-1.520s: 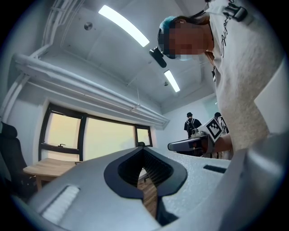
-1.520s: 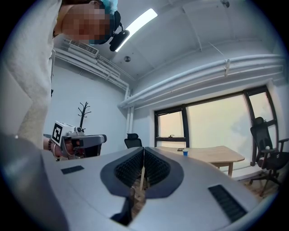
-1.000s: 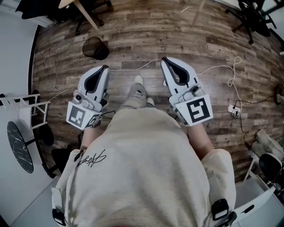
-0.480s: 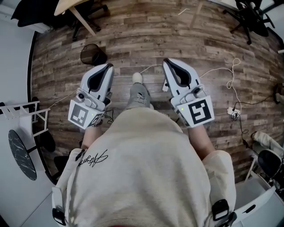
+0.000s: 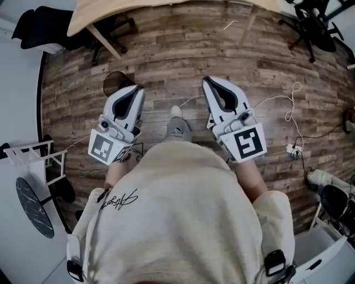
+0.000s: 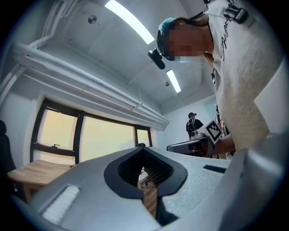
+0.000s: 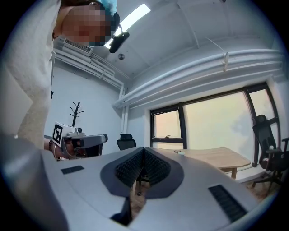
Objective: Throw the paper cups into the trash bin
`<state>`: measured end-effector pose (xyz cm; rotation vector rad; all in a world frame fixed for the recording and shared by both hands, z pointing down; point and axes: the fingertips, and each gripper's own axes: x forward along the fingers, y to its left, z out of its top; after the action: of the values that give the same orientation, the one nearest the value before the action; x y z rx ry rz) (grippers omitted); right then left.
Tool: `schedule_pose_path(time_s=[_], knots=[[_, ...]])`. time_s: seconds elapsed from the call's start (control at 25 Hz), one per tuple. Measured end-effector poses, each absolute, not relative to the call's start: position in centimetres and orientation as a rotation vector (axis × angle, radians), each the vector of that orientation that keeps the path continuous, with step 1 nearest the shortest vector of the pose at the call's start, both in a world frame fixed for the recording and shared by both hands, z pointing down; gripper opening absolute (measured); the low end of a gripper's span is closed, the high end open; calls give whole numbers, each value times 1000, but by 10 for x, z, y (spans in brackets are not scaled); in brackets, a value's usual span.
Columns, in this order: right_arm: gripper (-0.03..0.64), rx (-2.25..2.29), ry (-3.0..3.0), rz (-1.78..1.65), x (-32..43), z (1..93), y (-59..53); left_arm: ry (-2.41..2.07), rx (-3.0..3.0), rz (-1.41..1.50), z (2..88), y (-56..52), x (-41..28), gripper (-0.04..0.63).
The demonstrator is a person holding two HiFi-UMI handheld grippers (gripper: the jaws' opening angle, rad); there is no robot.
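Two grippers reach forward from the person's beige sweatshirt [image 5: 177, 211], held well apart over the plank floor [image 5: 166, 55]. The left gripper [image 5: 133, 89] and the right gripper [image 5: 207, 81] each have their jaws pressed together with nothing between them. The person's shoe [image 5: 176, 112] shows between the two grippers. A white cable [image 5: 272, 100] trails off to the right towards a power strip [image 5: 292, 150]. The black mesh trash bin [image 5: 113, 82] stands on the floor just beyond the left gripper's tips, which cover its near edge. Farther off, a wooden table [image 5: 166, 8] spans the far side, with an office chair [image 5: 313, 22] past its right end.
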<state>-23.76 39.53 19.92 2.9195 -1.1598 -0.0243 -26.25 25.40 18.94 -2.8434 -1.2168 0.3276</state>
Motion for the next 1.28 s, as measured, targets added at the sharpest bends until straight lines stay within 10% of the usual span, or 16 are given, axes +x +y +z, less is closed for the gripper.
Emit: schedule_pose_path(time_s=[1.28], knots=[[12, 2931, -1134, -130, -45, 185, 304, -1390, -2769, 300, 184, 199, -73, 3]])
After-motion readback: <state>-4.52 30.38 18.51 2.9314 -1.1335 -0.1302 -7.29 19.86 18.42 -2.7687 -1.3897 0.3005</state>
